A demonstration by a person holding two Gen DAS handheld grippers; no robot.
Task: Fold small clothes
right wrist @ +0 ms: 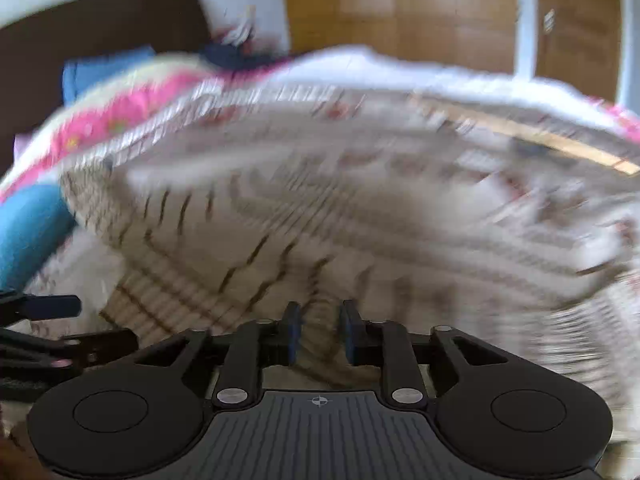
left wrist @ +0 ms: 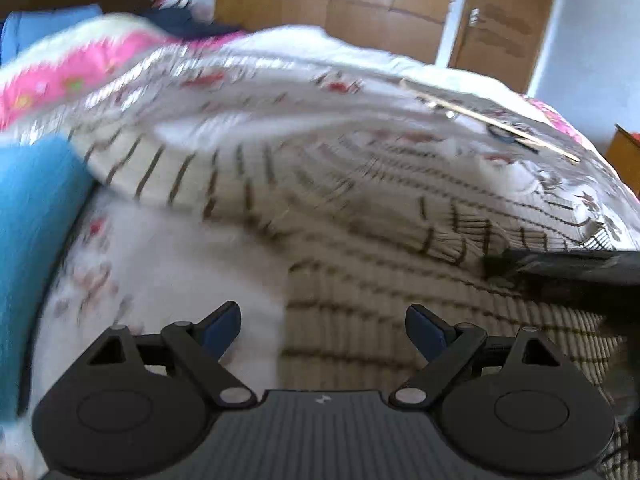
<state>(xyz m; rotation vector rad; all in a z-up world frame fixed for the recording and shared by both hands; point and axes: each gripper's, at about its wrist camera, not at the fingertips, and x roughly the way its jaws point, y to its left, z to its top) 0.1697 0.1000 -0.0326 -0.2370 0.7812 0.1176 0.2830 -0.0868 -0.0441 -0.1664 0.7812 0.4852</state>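
Observation:
A cream knit garment with thin dark stripes [left wrist: 304, 208] lies spread on the floral bedsheet [left wrist: 160, 264]; both views are motion-blurred. My left gripper [left wrist: 323, 330] is open and empty, low over the garment's near left edge. My right gripper [right wrist: 320, 336] is shut on a fold of the striped garment [right wrist: 280, 216], which bunches between its blue pads [right wrist: 294, 334]. The right gripper's dark body [left wrist: 568, 268] shows at the right of the left wrist view, on the garment. The left gripper shows at the left edge of the right wrist view [right wrist: 44, 320].
A blue cloth [left wrist: 32, 216] lies at the left. A pink floral quilt [left wrist: 96, 64] is piled at the back left. A thin wooden stick [left wrist: 492, 120] lies on the bed at the far right. Wooden doors [left wrist: 360, 0] stand behind the bed.

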